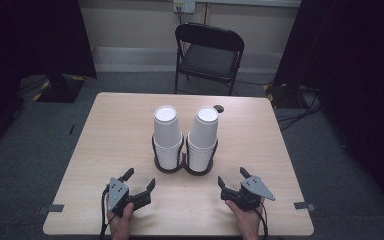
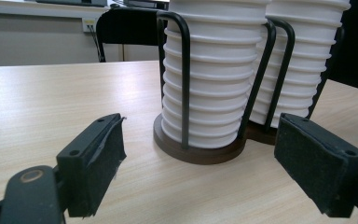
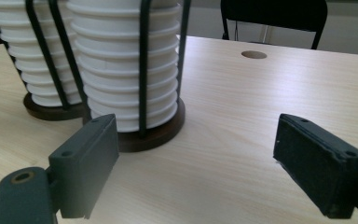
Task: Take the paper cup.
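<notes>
Pale wood table (image 1: 120,130), two stacks of white cups at its middle, your grippers waiting at the near edge.

Both cup stacks (image 1: 168,136) (image 1: 203,137) stand upside down in a dark wire holder (image 1: 183,167); nearer you than that holder, your left gripper (image 1: 140,182) and right gripper (image 1: 231,178) rest with jaws spread wide, holding nothing.

Left gripper (image 1: 140,180) and right gripper (image 1: 231,178) rest low; jaws wide apart, holding nothing
</notes>
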`<state>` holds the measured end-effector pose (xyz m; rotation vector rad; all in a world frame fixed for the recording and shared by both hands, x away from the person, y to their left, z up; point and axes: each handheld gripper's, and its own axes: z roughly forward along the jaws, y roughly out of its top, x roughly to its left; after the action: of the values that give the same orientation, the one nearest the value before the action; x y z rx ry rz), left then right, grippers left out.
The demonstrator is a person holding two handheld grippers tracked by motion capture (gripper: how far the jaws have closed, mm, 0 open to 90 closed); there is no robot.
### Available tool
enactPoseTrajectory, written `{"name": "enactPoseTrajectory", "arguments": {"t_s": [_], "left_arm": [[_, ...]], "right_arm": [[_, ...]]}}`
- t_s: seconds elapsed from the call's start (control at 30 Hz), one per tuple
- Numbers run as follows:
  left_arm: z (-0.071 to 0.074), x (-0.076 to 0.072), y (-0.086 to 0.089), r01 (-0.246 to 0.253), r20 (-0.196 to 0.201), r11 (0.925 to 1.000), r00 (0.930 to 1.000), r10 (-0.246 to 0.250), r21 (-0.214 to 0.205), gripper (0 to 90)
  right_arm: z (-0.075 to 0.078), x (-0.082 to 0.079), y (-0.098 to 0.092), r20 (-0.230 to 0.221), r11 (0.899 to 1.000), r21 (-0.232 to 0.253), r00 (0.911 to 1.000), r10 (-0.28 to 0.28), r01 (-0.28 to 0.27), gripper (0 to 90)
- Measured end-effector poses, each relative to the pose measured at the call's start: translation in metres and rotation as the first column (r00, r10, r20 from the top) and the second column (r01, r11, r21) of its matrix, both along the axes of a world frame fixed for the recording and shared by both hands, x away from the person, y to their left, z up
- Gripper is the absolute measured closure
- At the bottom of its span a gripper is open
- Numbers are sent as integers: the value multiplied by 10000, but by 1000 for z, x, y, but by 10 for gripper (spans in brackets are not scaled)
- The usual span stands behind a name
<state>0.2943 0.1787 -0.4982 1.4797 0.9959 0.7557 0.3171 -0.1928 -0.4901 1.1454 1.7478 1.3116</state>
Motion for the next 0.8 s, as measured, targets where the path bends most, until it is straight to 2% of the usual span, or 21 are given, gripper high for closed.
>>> {"name": "enactPoseTrajectory", "arguments": {"t_s": [0.07,0.17,0.33,0.37,0.4,0.43,0.67,0.8], "left_arm": [[0,0,0,9,-11,10000,10000,-9,4,158],[0,0,0,63,-15,10000,10000,-63,-45,158],[0,1,2,57,-42,9999,10000,-58,-133,158],[0,1,1,111,-42,9997,9999,-112,-198,158],[0,1,1,111,-42,9997,9999,-112,-198,158],[0,0,1,140,-44,9998,9999,-141,-124,158],[0,0,1,254,52,9997,9997,-255,59,158],[0,-2,0,344,175,9992,9992,-347,180,159]], "right_arm": [[3,-1,3,32,9999,-50,9999,96,-95,138],[8,-3,4,106,9991,188,9992,386,-388,189],[17,-1,6,224,9948,520,9960,862,-873,217],[22,0,7,271,9921,719,9945,1015,-1033,218],[22,0,7,271,9921,719,9945,1015,-1033,218],[28,2,7,282,9863,1058,9919,1239,-1263,215],[44,8,9,492,9822,1254,9897,1343,-1395,202],[52,14,12,433,9826,1213,9897,1363,-1406,191]]}}
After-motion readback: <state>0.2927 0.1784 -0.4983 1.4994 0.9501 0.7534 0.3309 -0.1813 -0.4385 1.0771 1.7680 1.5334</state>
